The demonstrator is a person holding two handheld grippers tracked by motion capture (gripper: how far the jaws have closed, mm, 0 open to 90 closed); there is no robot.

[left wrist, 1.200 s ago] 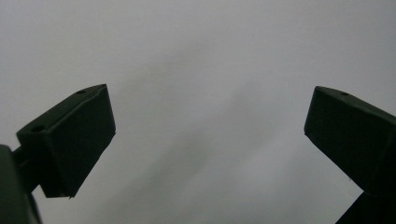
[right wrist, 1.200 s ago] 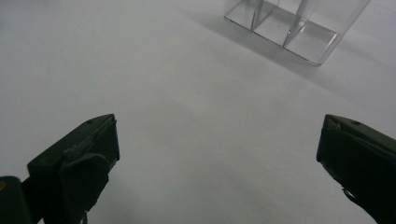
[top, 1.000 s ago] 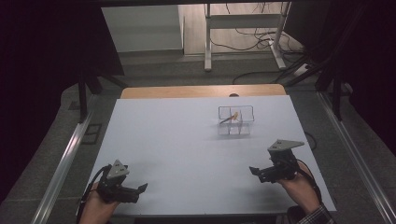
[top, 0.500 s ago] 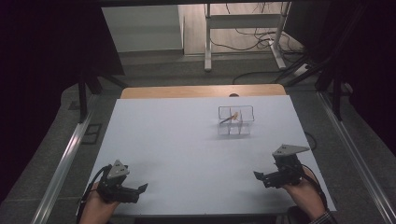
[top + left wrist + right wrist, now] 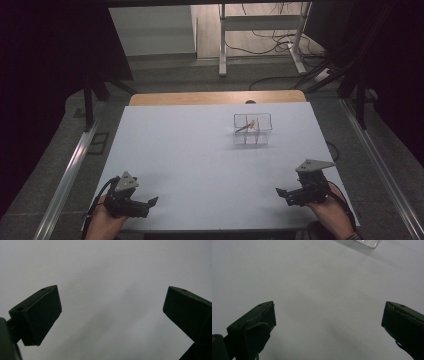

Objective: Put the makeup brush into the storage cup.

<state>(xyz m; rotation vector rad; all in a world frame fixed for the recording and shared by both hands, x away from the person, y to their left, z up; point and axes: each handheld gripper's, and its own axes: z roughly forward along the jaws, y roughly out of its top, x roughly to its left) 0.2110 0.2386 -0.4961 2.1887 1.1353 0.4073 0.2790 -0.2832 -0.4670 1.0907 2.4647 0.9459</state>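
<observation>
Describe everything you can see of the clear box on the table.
The clear box looks like see-through plastic, low and rectangular, with thin inner walls that split it into small compartments. It stands upright on the white table, toward the far right. A small thin orange and dark thing lies slanted in a far compartment; what it is cannot be told. Nothing else touches the box. Both grippers are well short of it. One corner shows in the right gripper view.

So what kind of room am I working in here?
Most likely a lab or recording workspace, not a home: a plain white table hemmed by dark curtains, loose cables on the floor behind, and a clear divided box as the lone prop.
</observation>
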